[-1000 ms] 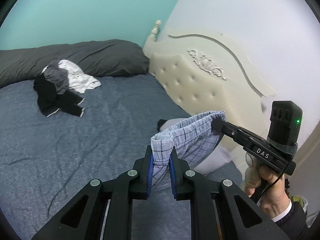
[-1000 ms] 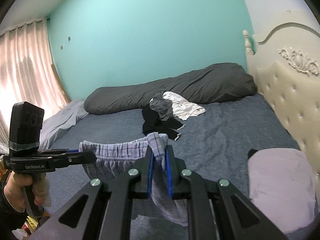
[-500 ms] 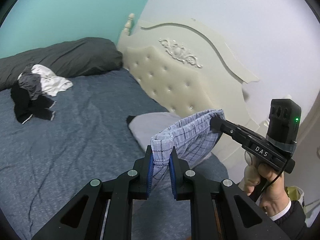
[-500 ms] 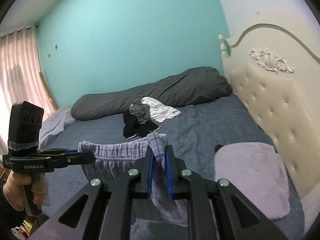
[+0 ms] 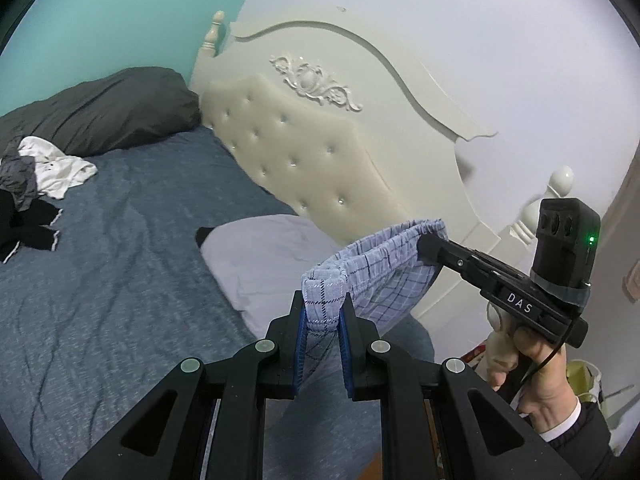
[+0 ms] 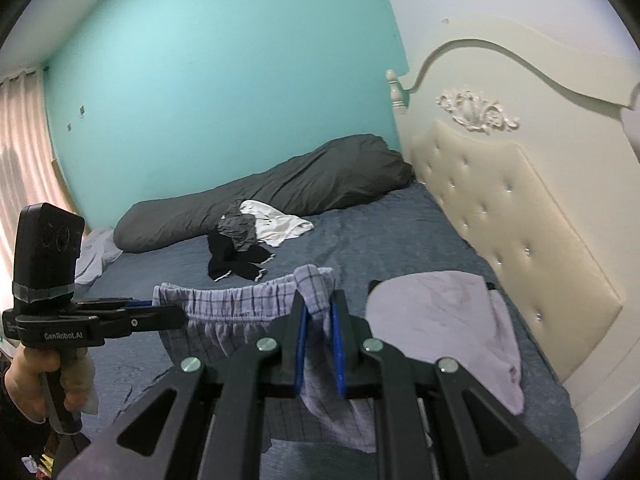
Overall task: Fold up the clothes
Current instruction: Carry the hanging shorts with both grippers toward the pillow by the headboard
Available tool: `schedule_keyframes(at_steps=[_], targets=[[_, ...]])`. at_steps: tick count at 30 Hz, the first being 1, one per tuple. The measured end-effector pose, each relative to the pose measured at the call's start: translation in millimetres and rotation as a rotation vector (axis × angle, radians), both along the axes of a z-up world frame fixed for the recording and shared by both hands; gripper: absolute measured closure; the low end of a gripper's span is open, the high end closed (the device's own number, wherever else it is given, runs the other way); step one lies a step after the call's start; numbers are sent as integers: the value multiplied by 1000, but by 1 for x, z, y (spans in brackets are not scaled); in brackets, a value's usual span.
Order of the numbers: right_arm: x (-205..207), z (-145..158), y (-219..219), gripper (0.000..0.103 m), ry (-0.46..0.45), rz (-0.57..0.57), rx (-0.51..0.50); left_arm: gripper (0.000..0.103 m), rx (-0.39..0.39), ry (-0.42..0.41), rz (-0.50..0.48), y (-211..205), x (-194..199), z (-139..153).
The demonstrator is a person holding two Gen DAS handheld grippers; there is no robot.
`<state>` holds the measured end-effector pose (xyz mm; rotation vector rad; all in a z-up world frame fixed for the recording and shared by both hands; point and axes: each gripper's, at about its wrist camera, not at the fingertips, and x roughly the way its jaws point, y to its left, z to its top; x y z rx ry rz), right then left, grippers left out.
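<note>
The bed (image 6: pixel 380 248), under a blue-grey cover, fills both views, with one cream tufted headboard (image 5: pixel 304 160) along its side and one long dark duvet roll (image 6: pixel 280 196) against the teal wall. Over the last second both cameras have swung toward the headboard, so the lilac pillow (image 6: pixel 440 316) now sits close below the work; in my judgement the garment is being carried to a laying-down spot near it.

One pile of loose clothes (image 6: pixel 252 240) waits mid-bed: a white piece, a grey piece and a black piece, three that I can count.

One pair of checked shorts (image 6: pixel 240 312) hangs in the air above the bed, stretched by its waistband. The left gripper (image 5: pixel 322 312) has its jaws nearly closed on one waistband end, and the right gripper (image 6: pixel 318 316) pinches the other end likewise.
</note>
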<state>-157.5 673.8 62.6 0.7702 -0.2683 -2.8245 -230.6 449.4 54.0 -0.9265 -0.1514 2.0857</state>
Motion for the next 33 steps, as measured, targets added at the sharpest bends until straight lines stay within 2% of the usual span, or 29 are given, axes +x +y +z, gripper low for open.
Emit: schedule_keyframes(at_steps=[19, 33], targets=[[12, -12, 76, 92, -23, -69, -21, 87, -25, -14, -53, 76, -2, -9], [14, -7, 97, 92, -25, -85, -13, 88, -28, -21, -62, 99, -5, -8]])
